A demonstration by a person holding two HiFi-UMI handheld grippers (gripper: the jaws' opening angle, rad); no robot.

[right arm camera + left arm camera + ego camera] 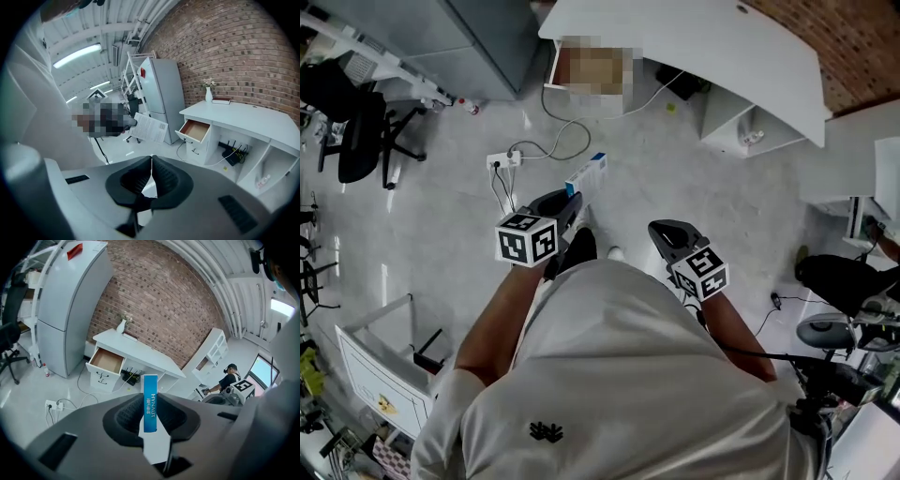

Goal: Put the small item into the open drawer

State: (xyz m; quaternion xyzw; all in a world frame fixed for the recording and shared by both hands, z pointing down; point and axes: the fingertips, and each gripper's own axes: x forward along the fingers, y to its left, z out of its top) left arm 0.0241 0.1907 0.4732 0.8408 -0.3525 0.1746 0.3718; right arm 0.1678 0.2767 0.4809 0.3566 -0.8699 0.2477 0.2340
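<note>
My left gripper (150, 397) clamps the slim blue box (150, 405), my right gripper (151, 162) is closed and empty, both well short of the open drawer (107, 360); next I judge a carry to it.

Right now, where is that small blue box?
The blue box is clamped in the left gripper, left of centre in the head view, short of the open drawer.

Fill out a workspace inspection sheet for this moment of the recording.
Surface: grey floor, glossy.
Job's things: blue-and-white box in the left tool; drawer of the white desk open, nothing seen inside.
Clutter: small bottle on the floor by the grey cabinet.
Tools: left tool shut on the box; right tool shut, empty.
Cables: power strip on the floor; cable running toward the desk.
Surroundings: brick wall, office chair.
</note>
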